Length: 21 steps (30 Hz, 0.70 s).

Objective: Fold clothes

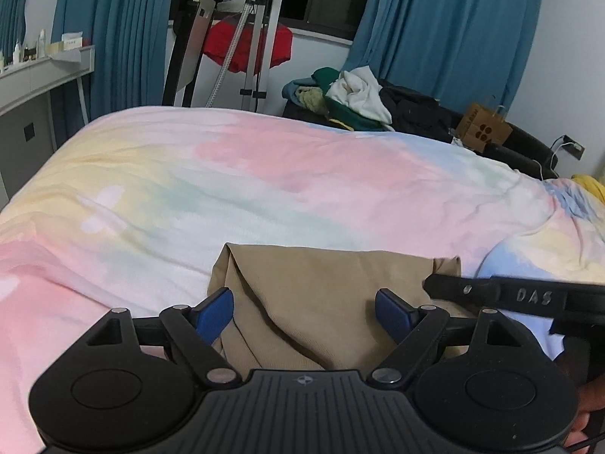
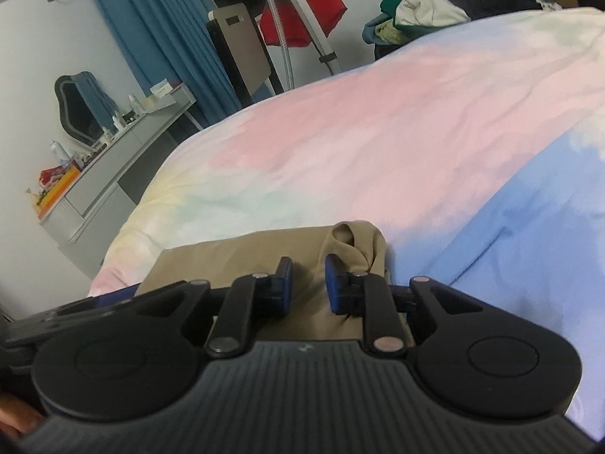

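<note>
A tan garment (image 1: 321, 276), folded into a rough rectangle, lies on the near part of the pastel bed cover (image 1: 264, 174). My left gripper (image 1: 302, 302) hovers over its near edge with blue pads wide apart, gripping nothing. From the right, one black finger (image 1: 491, 291) of the other gripper reaches to the garment's right corner. In the right wrist view my right gripper (image 2: 308, 280) has its pads close together on a bunched-up fold (image 2: 353, 244) of the tan garment (image 2: 234, 261), which stands up past the fingertips.
A heap of clothes (image 1: 351, 98) and a brown paper bag (image 1: 484, 128) sit beyond the bed's far right edge. A tripod (image 1: 257, 49) with a red cloth (image 1: 245, 45) stands behind the bed. A grey desk (image 2: 113, 174) with bottles runs along the left.
</note>
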### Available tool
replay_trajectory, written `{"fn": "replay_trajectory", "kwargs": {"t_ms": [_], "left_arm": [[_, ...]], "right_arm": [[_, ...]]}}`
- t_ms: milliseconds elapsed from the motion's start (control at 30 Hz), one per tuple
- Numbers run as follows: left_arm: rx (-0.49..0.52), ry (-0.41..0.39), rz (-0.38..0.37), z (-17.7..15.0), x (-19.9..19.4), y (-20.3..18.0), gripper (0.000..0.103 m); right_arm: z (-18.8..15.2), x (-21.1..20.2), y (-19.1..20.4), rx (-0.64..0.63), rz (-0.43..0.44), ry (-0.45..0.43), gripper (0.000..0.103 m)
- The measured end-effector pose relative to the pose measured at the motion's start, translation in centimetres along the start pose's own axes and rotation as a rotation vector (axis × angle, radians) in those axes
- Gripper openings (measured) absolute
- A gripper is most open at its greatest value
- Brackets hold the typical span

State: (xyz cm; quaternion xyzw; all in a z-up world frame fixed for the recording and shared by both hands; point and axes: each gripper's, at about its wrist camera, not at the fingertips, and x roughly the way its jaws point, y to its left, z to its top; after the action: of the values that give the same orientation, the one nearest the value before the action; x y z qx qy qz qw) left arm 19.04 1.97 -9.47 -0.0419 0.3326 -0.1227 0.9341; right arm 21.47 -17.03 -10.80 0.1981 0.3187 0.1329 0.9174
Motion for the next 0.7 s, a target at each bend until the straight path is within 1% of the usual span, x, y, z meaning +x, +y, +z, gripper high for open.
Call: {"fn": "replay_trajectory", "kwargs": {"t_ms": [167, 267, 333, 433, 567, 700], "left_arm": [[0.023, -0.039, -0.006, -0.1, -2.9, -1.0, 0.083], [0.007, -0.05, -0.013, -0.6, -4.7, -1.5, 0.083], [0.011, -0.051, -0.015, -0.9, -5.8, -1.9, 0.083], [0.048, -0.051, 0.0, -1.7, -7.0, -2.5, 0.083], [0.084, -0.028, 0.005, -2.6, -6.9, -3.0, 0.084], [0.103, 0.0, 0.008, -3.2, -5.8, -3.0, 0.086]], "right_arm": [[-0.4, -3.5, 1.2, -0.023, 0.006, -0.053, 0.022], [-0.9, -5.7, 2.3, -0.051, 0.009, -0.074, 0.022], [-1.6, -6.8, 2.7, -0.066, 0.004, -0.066, 0.022], [-2.7, -7.6, 3.2, -0.092, -0.018, -0.044, 0.022], [-3.5, -8.0, 3.4, -0.108, -0.04, -0.045, 0.022], [-3.9, -6.7, 3.1, -0.123, -0.053, -0.018, 0.022]]}}
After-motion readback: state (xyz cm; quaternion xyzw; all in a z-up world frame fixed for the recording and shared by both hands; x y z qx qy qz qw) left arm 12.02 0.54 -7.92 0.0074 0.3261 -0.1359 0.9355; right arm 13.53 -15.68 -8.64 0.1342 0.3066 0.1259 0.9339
